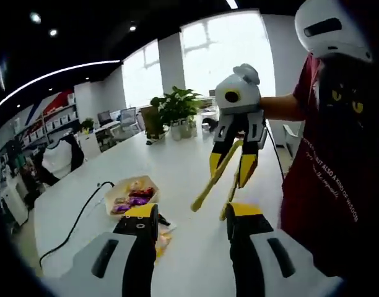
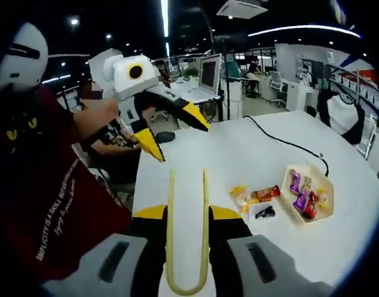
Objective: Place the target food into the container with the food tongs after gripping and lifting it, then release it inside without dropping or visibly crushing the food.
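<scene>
I am holding the yellow tongs (image 2: 186, 229), arms spread and pinching nothing, between my right gripper's (image 1: 238, 162) jaws high above the table (image 2: 239, 154), while the wrapped candies (image 2: 257, 195) are lying unpicked beside the tray (image 2: 307, 213).

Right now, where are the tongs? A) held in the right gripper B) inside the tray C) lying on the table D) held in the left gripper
A: the yellow tongs sit clamped between the right gripper's jaws, lifted above the white table, away from the tray of wrapped sweets.
</scene>
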